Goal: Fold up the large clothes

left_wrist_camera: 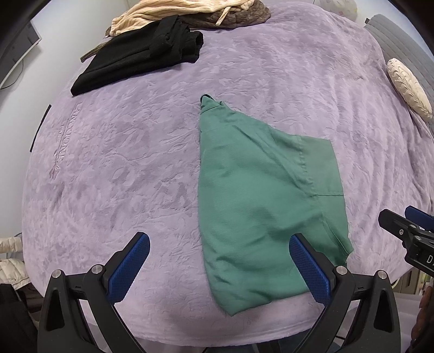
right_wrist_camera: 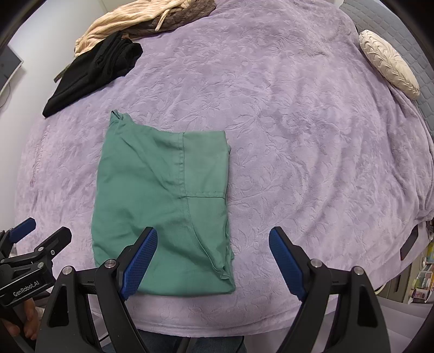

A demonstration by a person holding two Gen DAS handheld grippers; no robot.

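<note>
A green shirt [left_wrist_camera: 260, 195] lies folded in half lengthwise on the purple blanket [left_wrist_camera: 135, 152], collar away from me; it also shows in the right wrist view [right_wrist_camera: 162, 201]. My left gripper [left_wrist_camera: 219, 260] is open and empty, held above the shirt's near hem, its right finger over the cloth. My right gripper [right_wrist_camera: 211, 260] is open and empty above the shirt's near right corner. Each gripper shows at the edge of the other's view: the right one [left_wrist_camera: 407, 230] and the left one [right_wrist_camera: 32, 244].
A folded black garment [left_wrist_camera: 141, 54] and a beige and brown pile [left_wrist_camera: 190, 13] lie at the far left of the bed. A cream round cushion [right_wrist_camera: 388, 62] lies at the far right. The bed's near edge [right_wrist_camera: 217, 325] runs just below the grippers.
</note>
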